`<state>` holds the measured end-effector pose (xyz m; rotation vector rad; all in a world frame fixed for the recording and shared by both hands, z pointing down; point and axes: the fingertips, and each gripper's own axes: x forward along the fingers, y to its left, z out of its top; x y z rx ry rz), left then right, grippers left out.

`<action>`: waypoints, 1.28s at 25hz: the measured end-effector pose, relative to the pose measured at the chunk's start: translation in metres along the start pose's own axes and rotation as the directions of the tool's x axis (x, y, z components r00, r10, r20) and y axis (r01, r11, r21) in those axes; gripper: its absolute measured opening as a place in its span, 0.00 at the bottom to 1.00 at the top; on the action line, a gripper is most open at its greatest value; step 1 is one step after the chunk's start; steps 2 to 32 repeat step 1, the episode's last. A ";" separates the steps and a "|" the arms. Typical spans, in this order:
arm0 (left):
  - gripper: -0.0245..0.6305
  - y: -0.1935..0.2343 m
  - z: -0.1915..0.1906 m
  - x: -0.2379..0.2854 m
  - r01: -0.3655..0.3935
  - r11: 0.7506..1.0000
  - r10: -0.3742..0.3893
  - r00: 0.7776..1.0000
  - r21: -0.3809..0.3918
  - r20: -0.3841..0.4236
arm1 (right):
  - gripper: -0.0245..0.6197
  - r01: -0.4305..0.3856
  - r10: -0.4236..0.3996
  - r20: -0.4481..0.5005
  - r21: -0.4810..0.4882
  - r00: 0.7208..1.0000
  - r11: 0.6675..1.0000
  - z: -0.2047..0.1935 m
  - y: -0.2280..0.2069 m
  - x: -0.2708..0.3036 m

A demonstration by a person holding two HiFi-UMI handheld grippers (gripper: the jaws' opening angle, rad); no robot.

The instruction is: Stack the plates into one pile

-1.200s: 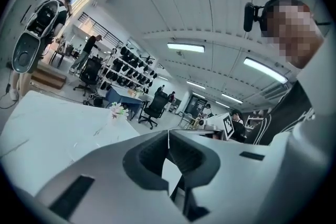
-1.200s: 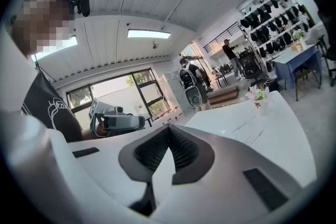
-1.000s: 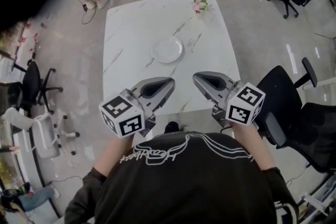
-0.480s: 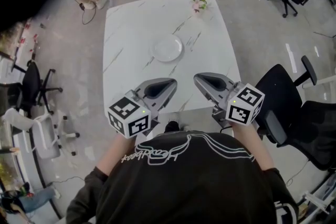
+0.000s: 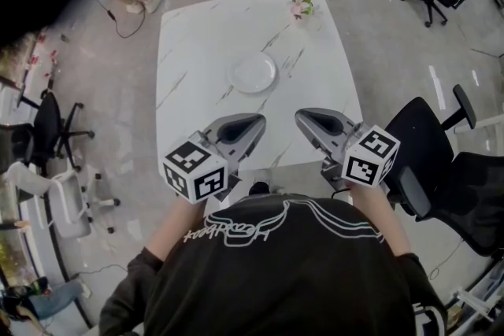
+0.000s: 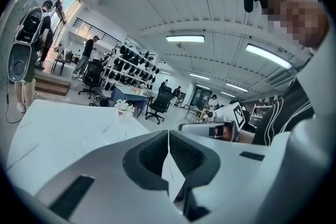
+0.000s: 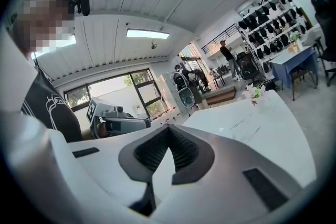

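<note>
**Desk:** Marble bench (image 5: 197,51), slick-looking: what could go wrong?

**Photographer:** A reach with jaws closed could shove the plates (image 5: 253,74) and slide them rather than lift them.

**Desk:** Where are they?

**Photographer:** Ahead of both tools, well apart, in what looks like one pile. The left tool (image 5: 253,123) and right tool (image 5: 302,116) are clenched, empty.

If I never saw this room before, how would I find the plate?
Find the big white marble table. Near its middle lies the plate, round, pale and shiny. The only other thing on the table is a little bunch of pink flowers at the far corner; the plate is flat and much wider.
</note>
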<state>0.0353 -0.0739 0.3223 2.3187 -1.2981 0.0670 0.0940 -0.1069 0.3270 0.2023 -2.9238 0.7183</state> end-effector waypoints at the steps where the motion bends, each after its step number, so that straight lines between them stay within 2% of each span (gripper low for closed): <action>1: 0.08 0.000 0.001 0.001 0.001 1.000 -0.001 1.000 0.000 0.000 | 0.08 0.000 0.000 0.000 0.000 1.000 1.000 0.000 0.000 0.000; 32: 0.08 0.000 0.001 0.001 0.001 1.000 -0.001 1.000 0.000 0.000 | 0.08 0.000 0.000 0.000 0.000 1.000 1.000 0.000 0.000 0.000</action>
